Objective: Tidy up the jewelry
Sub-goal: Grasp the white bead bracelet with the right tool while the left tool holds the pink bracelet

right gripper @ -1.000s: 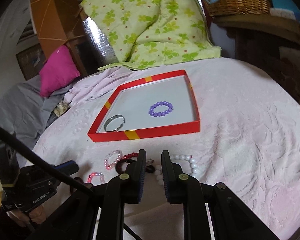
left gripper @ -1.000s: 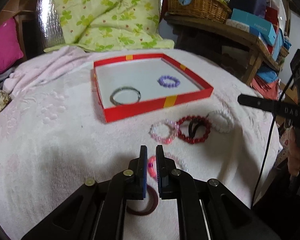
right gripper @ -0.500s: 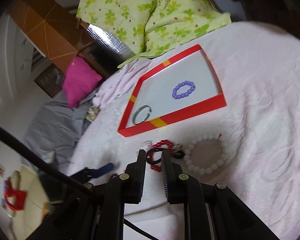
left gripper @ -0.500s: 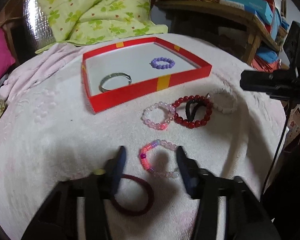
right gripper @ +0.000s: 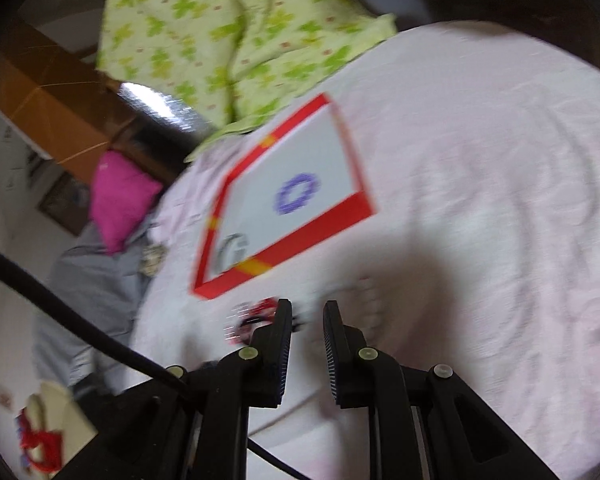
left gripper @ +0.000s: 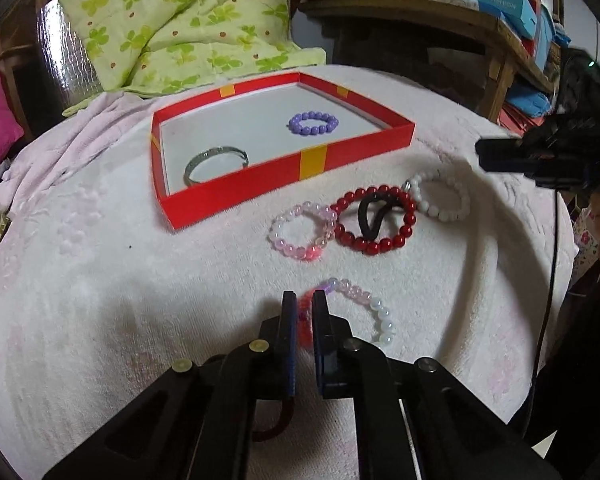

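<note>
A: Left tongs status?

B: Mine are pinched nearly closed on the pink end of the mixed bracelet. The rest of its loop, the pale and white beads, lies on the blanket at 3 o'clock of the tips. A dark red hair tie is partly hidden under the left tongs.

A: Right tongs?

B: A narrow gap between the fingers, nothing in it. That view is motion-blurred. They hover over the blanket near the loose pieces.

A: Box?

B: The red box sits at 12 o'clock from the left tongs, well apart. Inside, the silver bangle is at the near-left corner and the purple bracelet is toward the far right; the two are apart.

A: What's loose?

B: A row between the box and my left tongs: the pink bracelet, the red bracelet touching it, a black hair tie lying inside the red one, then the white bracelet at the red one's 2 o'clock, touching or just beside it. The right tongs hang just past the white one in the left view.
</note>
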{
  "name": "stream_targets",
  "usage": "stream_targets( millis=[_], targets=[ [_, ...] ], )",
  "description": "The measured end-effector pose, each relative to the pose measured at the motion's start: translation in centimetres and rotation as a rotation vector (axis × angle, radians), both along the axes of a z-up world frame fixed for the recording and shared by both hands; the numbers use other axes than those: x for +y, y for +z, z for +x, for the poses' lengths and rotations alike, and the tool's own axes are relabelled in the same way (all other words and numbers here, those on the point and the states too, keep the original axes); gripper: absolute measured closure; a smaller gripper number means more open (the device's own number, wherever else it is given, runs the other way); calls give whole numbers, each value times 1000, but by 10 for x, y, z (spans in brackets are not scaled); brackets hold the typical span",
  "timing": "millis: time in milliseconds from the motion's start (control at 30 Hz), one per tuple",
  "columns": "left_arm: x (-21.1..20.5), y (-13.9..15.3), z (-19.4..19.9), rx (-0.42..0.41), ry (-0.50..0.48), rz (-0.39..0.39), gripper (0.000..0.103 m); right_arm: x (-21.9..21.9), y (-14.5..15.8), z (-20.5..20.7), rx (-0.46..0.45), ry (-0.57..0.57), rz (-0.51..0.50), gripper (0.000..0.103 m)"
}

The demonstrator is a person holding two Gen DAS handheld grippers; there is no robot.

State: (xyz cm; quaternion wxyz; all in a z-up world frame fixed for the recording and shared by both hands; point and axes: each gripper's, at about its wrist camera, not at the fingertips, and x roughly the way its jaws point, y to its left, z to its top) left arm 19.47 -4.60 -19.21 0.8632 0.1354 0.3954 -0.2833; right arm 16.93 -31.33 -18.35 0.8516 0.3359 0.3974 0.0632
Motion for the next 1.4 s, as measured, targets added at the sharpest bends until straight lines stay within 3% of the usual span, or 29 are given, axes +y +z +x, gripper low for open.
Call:
stream_targets(
  millis=[200, 267, 333, 500, 600, 667, 833, 1167, 1400],
  targets=[
    [-3, -3, 5, 16, 16, 17, 94, -1, -17, 19, 63, 5, -78, 83],
    [-3, -6, 6, 26, 21, 29, 86, 3, -23, 26, 101, 12, -108, 79],
    [-3, -7, 6, 29, 20, 33, 79, 7, -28, 31, 120, 20, -155, 75],
    [-4, -11, 5, 43, 5, 30, 78, 27, -25, 30, 112, 47, -315, 75],
    [-3, -12, 8, 61, 12, 3, 82, 32, -23, 27, 111, 47, -389, 89],
    [-6, -11, 7, 64, -3, -7, 95, 30, -23, 24, 105, 39, -383, 91],
    [-9, -8, 4, 33, -3, 8, 96, 23, -15, 17, 70, 20, -357, 92],
    [18, 29, 5, -66, 89, -144, 96, 10, 11, 3, -62, -24, -263, 92],
    [27, 42, 6, -106, 117, -185, 96, 4, 22, -2, -117, -44, -207, 92]
  ],
)
